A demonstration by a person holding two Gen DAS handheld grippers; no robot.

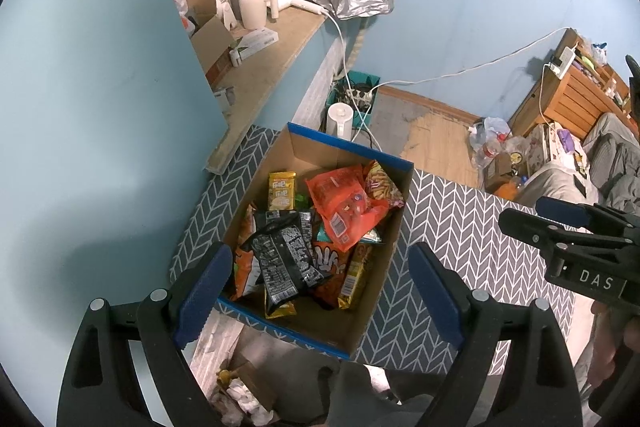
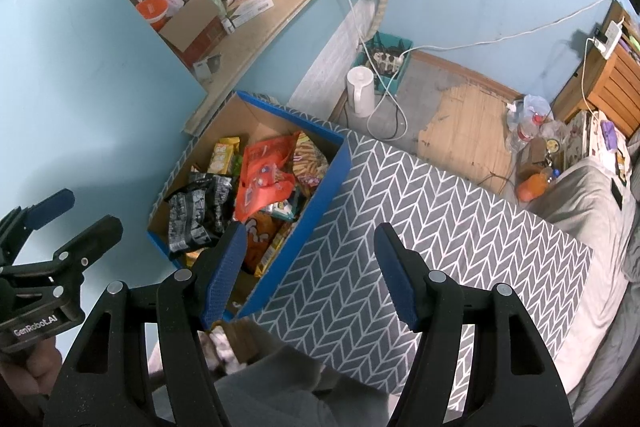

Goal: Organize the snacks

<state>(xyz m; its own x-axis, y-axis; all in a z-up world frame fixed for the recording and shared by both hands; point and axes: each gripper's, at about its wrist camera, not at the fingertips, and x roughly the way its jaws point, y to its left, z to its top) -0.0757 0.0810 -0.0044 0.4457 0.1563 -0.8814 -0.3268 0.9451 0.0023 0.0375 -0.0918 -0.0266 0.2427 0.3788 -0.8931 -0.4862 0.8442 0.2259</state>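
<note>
A blue-rimmed cardboard box (image 1: 394, 161) stands on the grey herringbone table (image 1: 472, 227) and holds several snack packets: a black bag (image 1: 286, 255), an orange-red bag (image 1: 344, 203), a yellow pack (image 1: 281, 190). My left gripper (image 1: 320, 291) is open and empty, above the box's near edge. My right gripper (image 2: 310, 271) is open and empty, above the table just right of the box (image 2: 324, 203). The black bag (image 2: 196, 215) and orange-red bag (image 2: 262, 183) show in the right wrist view too. Each gripper shows in the other's view, the right one (image 1: 568, 231) and the left one (image 2: 60, 227).
A wooden shelf (image 1: 256, 79) with a mug and boxes runs along the blue wall behind. A white kettle (image 1: 340, 121) and a power strip with cables sit on the floor. A bed (image 2: 592, 211) lies right of the table. Crumpled paper (image 1: 244, 395) lies below.
</note>
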